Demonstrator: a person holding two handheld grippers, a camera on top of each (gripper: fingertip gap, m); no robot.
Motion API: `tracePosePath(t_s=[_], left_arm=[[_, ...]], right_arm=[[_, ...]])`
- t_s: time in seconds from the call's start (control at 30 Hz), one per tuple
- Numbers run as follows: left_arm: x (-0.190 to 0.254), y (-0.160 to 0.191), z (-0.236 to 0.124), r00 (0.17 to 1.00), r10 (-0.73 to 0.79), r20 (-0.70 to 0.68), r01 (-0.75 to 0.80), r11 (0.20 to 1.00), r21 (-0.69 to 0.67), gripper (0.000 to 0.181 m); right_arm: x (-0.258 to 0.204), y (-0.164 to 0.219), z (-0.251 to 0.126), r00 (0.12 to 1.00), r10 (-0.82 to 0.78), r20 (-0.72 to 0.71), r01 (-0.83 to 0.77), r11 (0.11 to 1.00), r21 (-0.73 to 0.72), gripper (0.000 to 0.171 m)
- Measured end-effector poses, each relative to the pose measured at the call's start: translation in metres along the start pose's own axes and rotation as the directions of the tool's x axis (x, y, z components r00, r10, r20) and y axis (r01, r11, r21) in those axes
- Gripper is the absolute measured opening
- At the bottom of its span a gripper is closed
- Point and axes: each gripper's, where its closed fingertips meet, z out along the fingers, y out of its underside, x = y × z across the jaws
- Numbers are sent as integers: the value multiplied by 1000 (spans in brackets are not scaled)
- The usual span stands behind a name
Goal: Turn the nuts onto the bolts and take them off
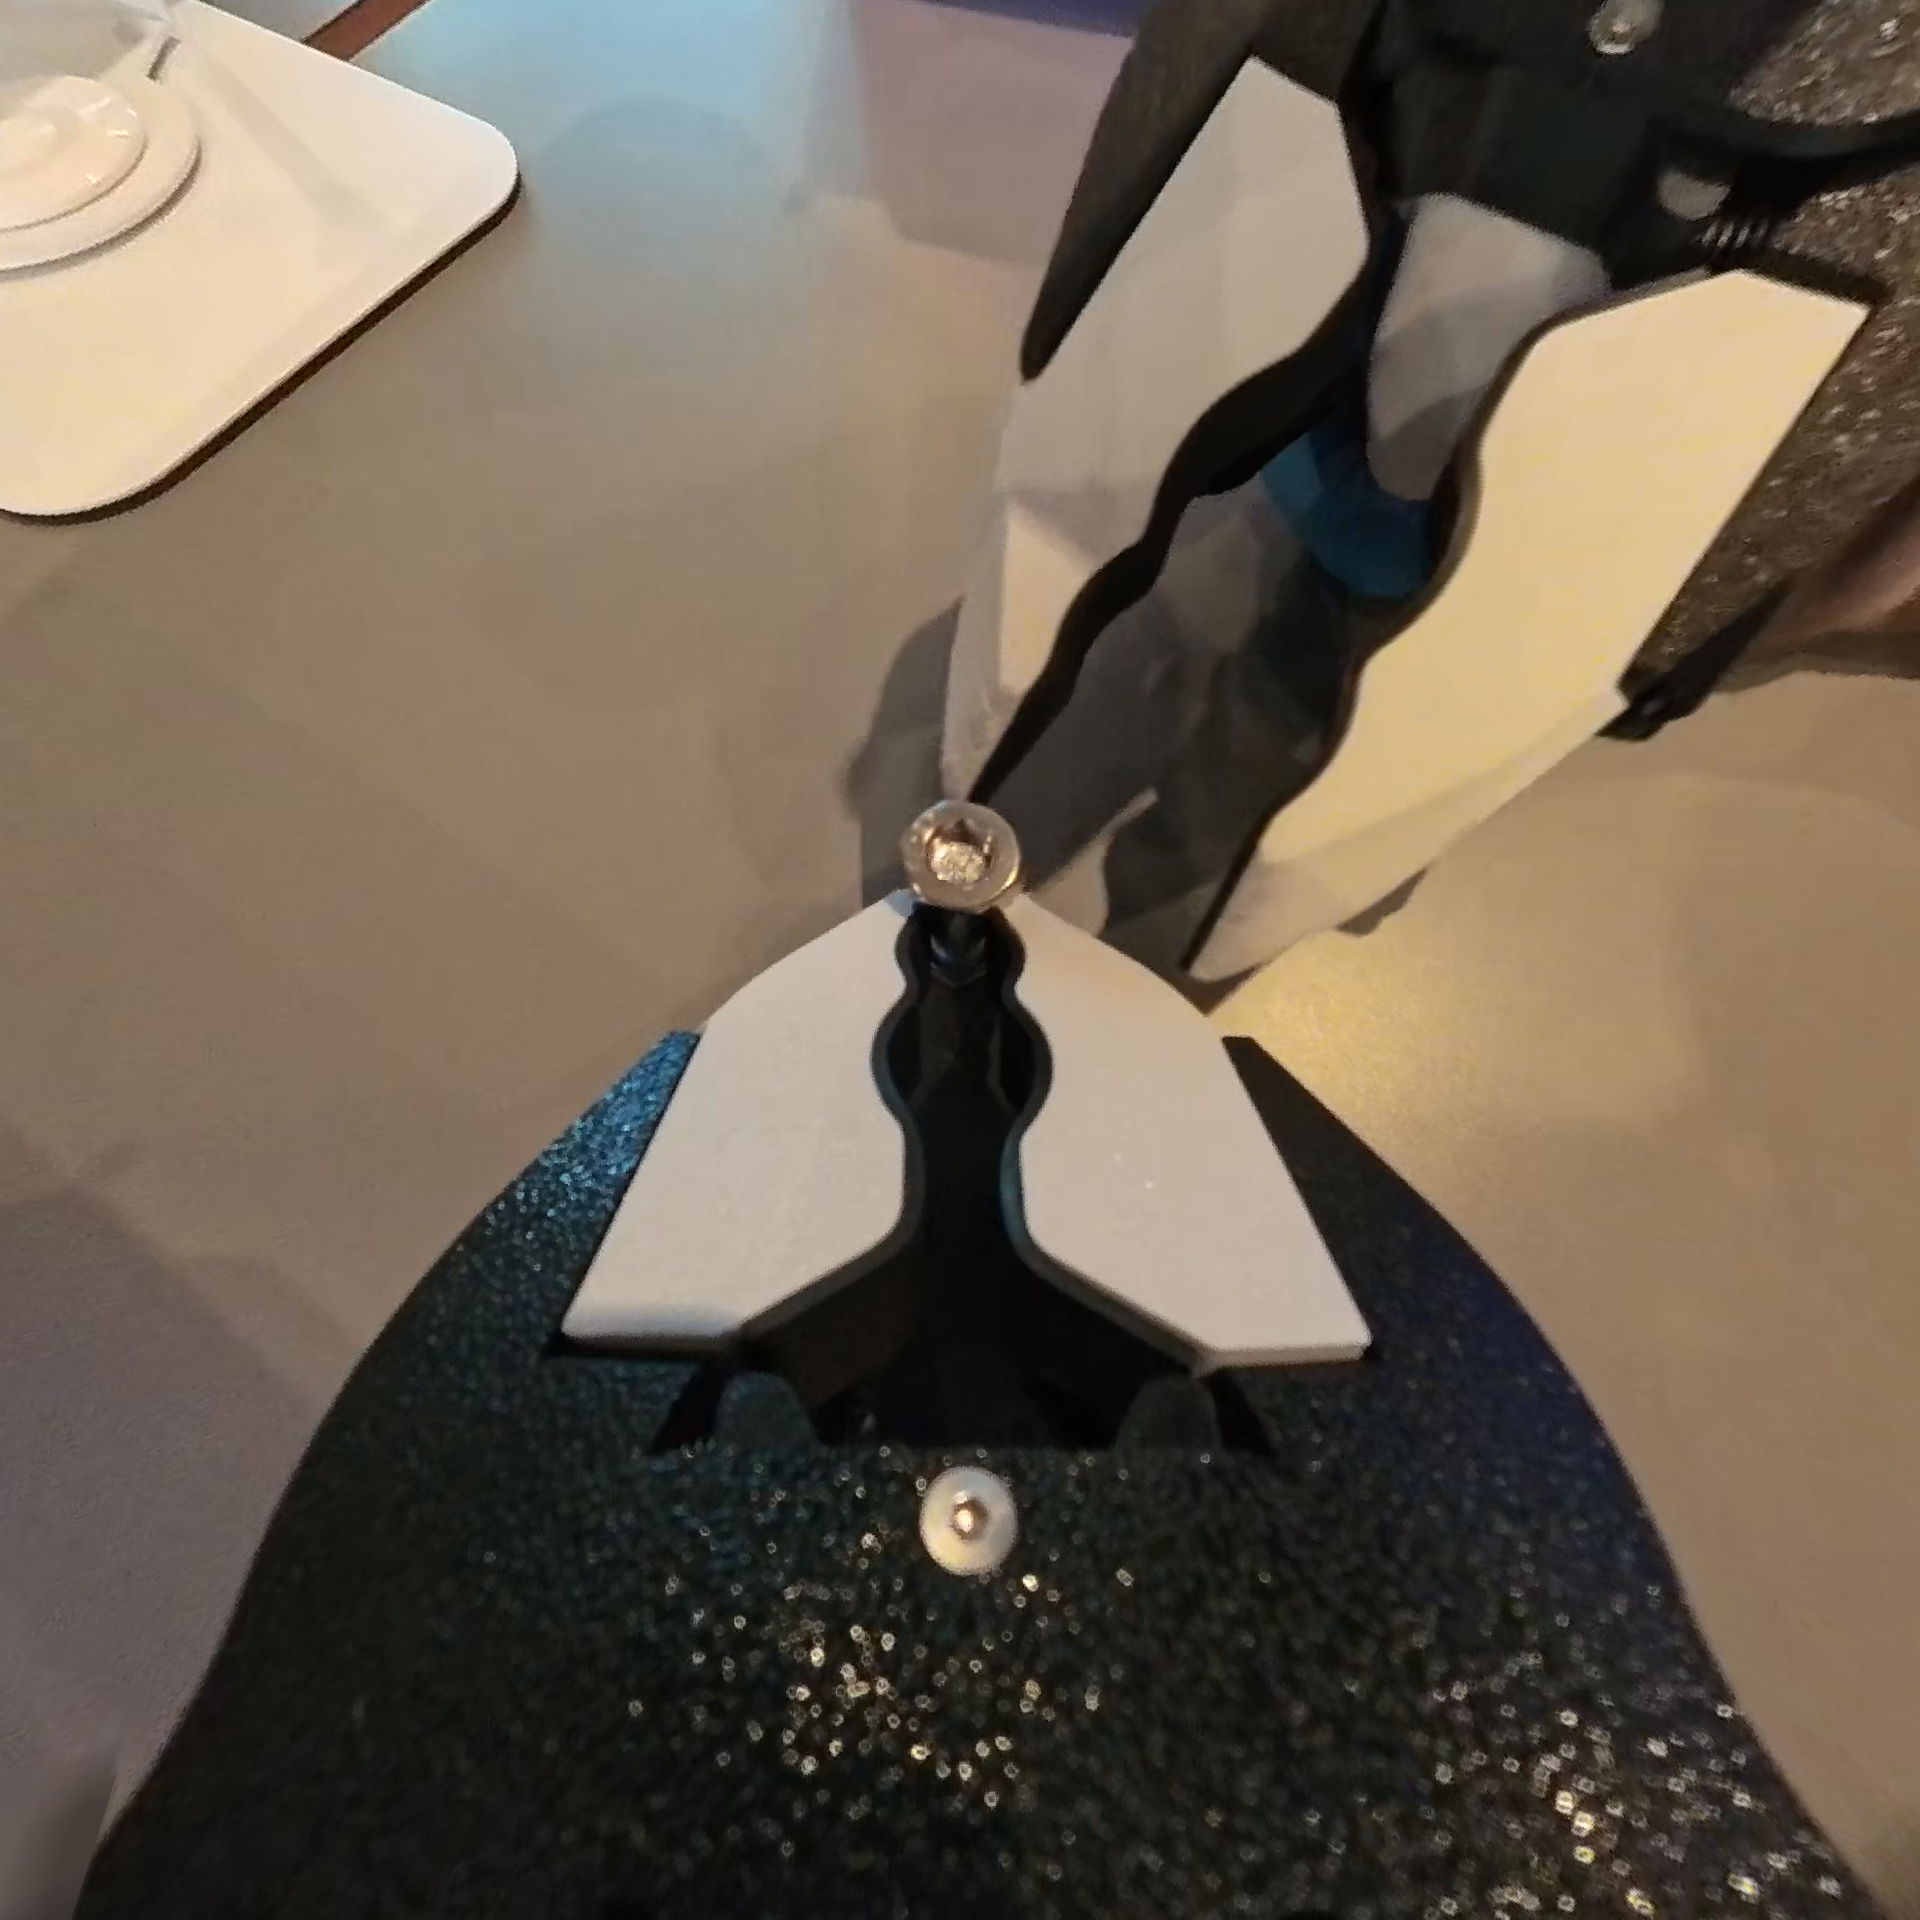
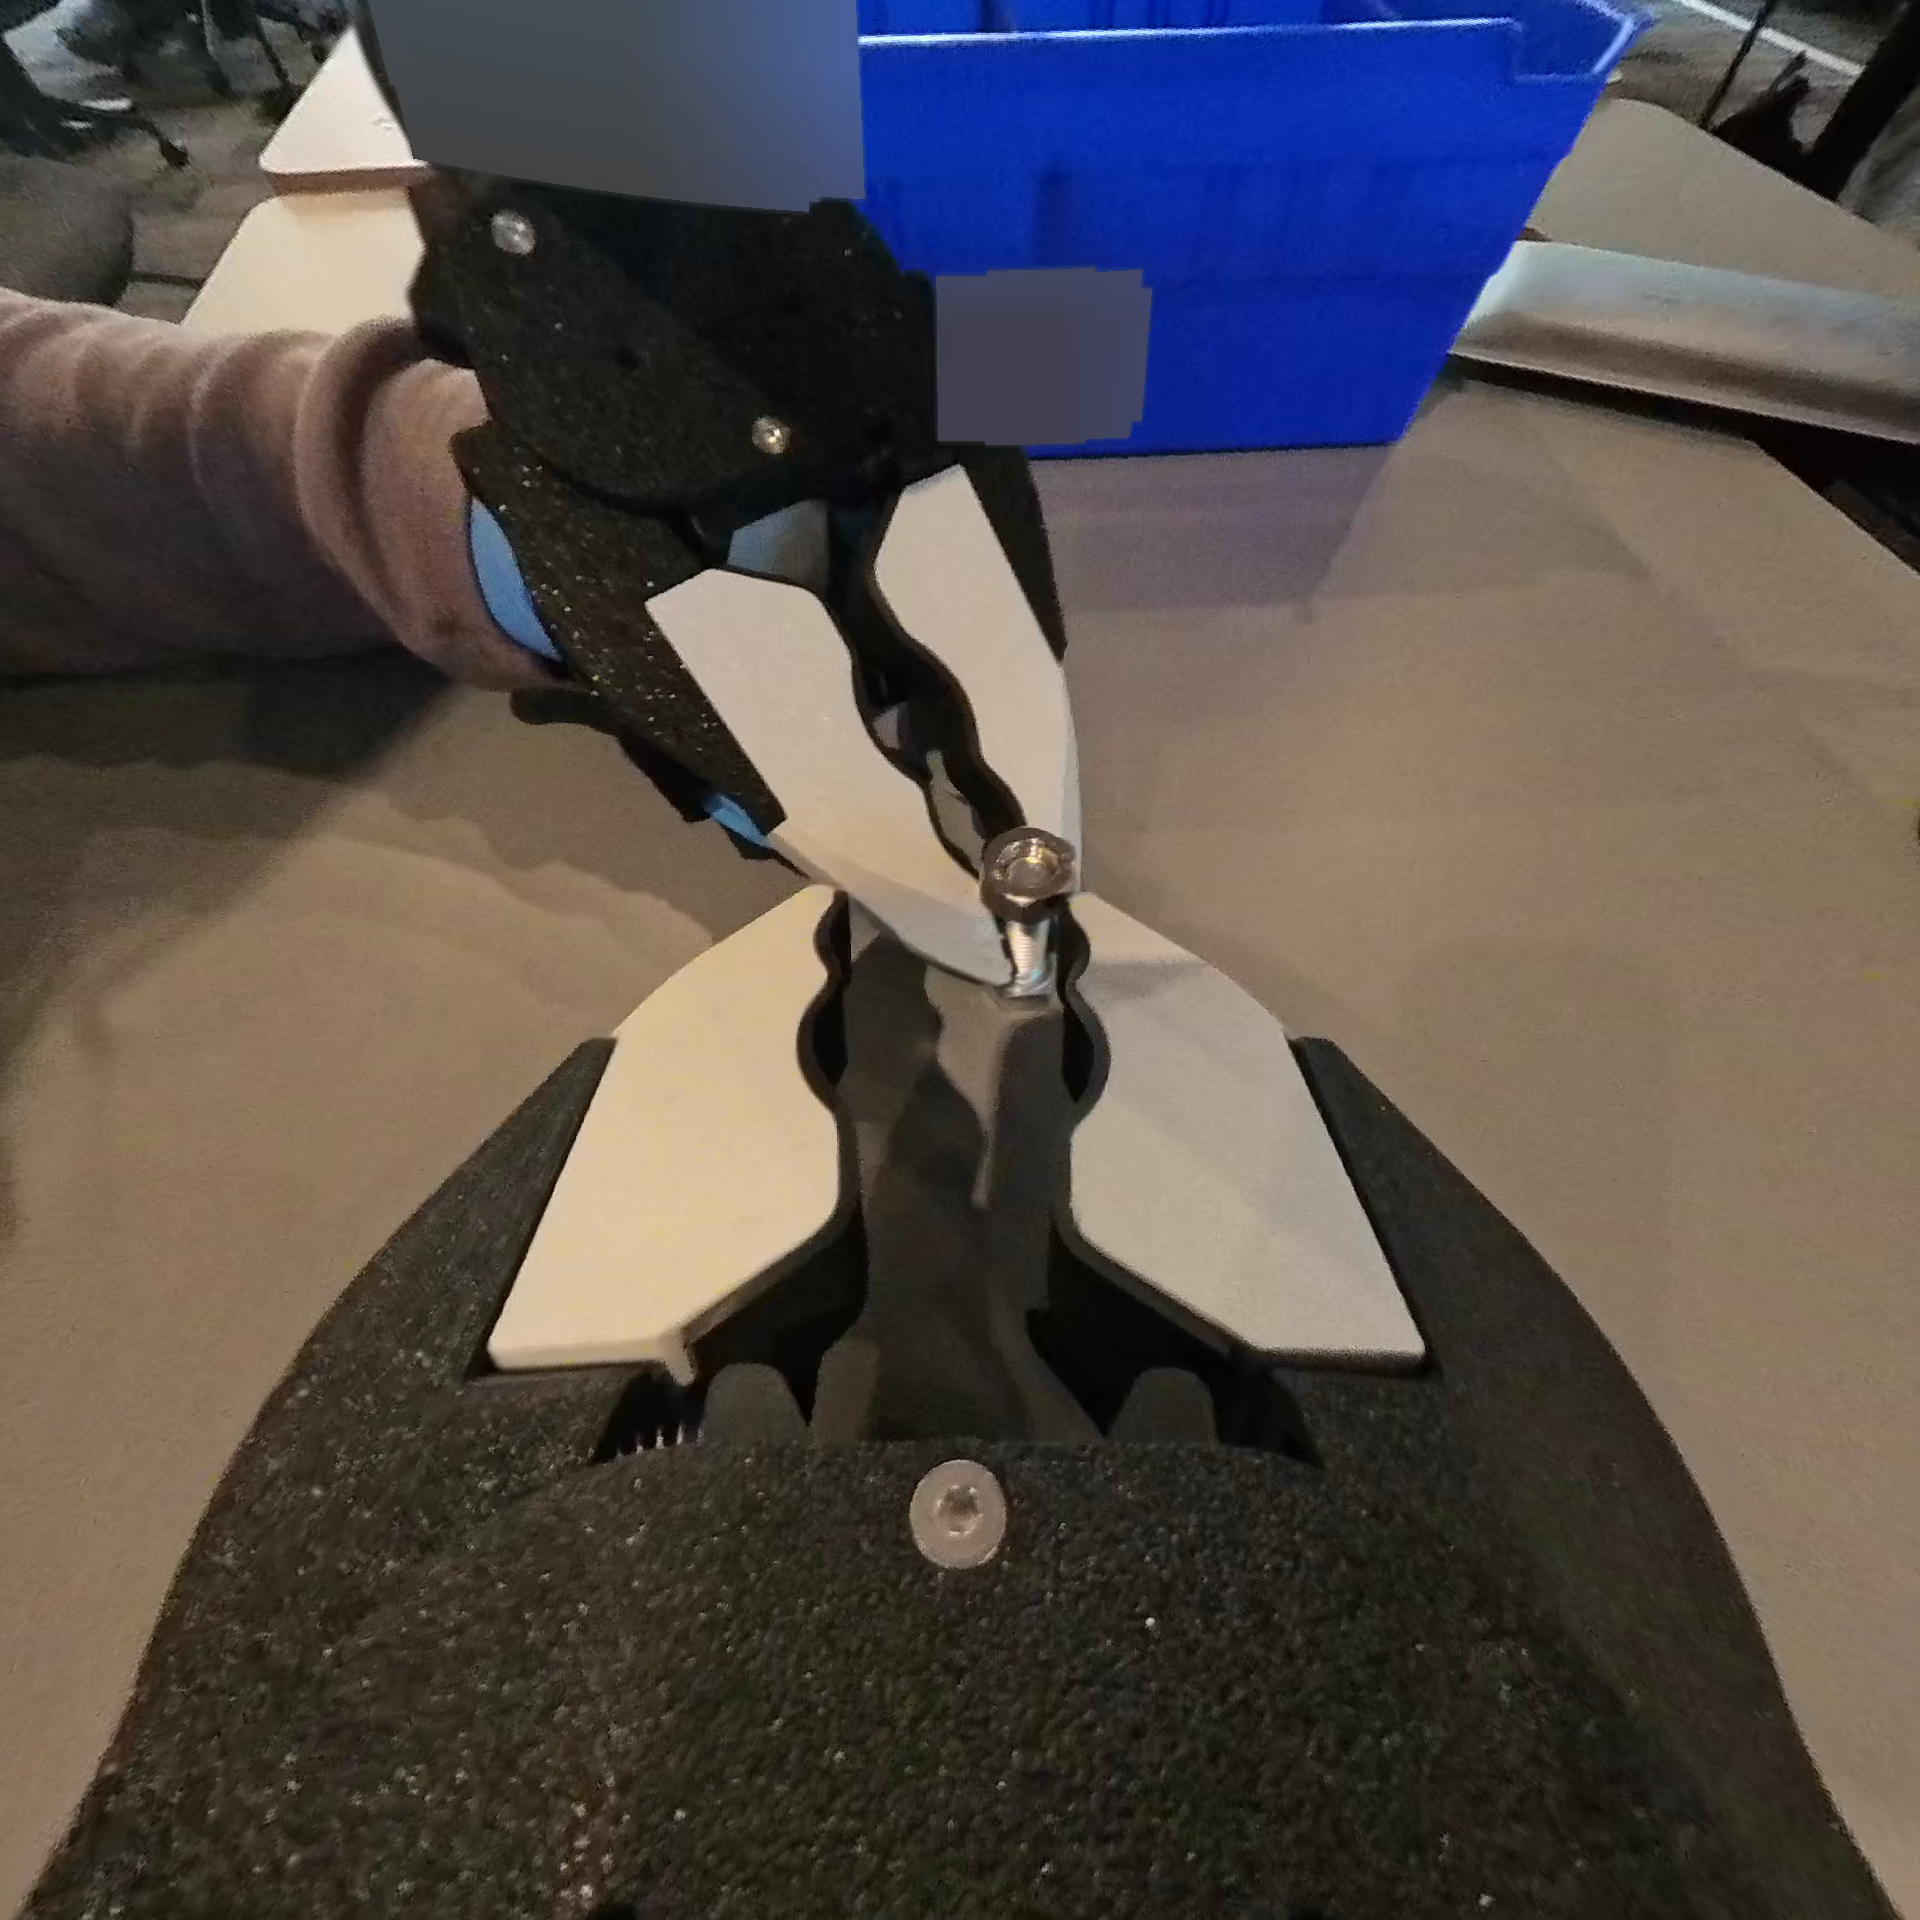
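Note:
A silver bolt (image 1: pixel 961 857) stands nearly upright with its round socket head on top. My left gripper (image 1: pixel 956 920) is shut on the bolt's thread just below the head. The right wrist view shows the same bolt (image 2: pixel 1029 873), with its thread running down between the left gripper's (image 2: pixel 1039 925) tips. My right gripper (image 2: pixel 956 914) is open, with its fingers apart on either side of the bolt, a little above the grey table. It reaches in from the upper right in the left wrist view (image 1: pixel 1096 878). I cannot make out a separate nut.
A white tray (image 1: pixel 343 312) with a clear dish stands at the far left of the table. A blue bin (image 2: pixel 1299 208) stands behind the left gripper. A person's sleeve (image 2: pixel 208 499) holds that gripper. Flat metal sheets (image 2: pixel 1714 322) lie at the far right. Both grippers' tips are close together, under 4 cm apart.

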Motion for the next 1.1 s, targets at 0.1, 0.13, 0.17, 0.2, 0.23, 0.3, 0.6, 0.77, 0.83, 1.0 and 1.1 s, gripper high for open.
tracePosePath(t_s=[0.1,0.13,0.17,0.2,0.23,0.3,0.6,0.77,0.83,1.0,1.1], left_arm=[[0,0,0,1000,0,0,0,1000,0,9],[0,0,0,1000,0,-1,0,1000,0,9],[0,0,0,1000,0,-1,0,1000,0,9],[0,0,0,1000,0,-1,0,1000,0,9],[0,0,0,1000,0,-1,0,1000,0,9],[0,0,0,1000,1,-1,-1,1000,0,9],[-4,3,-1,999,-27,34,28,999,-29,31],[1,6,0,1000,-15,22,17,997,-73,19],[1,6,0,1000,-16,22,18,997,-75,19],[1,6,-1,1000,-14,20,16,997,-71,18],[1,5,-1,1000,-15,22,16,998,-61,16]], right_arm=[[-12,0,-6,994,25,108,-26,1000,13,24],[-10,-2,-8,993,47,112,-50,998,30,26],[-7,-3,-9,993,66,100,-71,996,46,28],[-3,-5,-10,993,80,87,-86,994,62,30],[1,-6,-11,994,91,67,-95,993,75,30],[7,-7,-10,995,98,25,-99,992,78,31],[1,-3,-2,1000,3,8,-4,1000,26,34],[1,-4,-2,1000,18,25,-19,999,33,35],[1,-4,-2,999,22,28,-23,999,34,35],[0,-4,-2,999,29,41,-30,999,35,38],[-1,-4,-2,998,32,55,-33,999,30,40]])
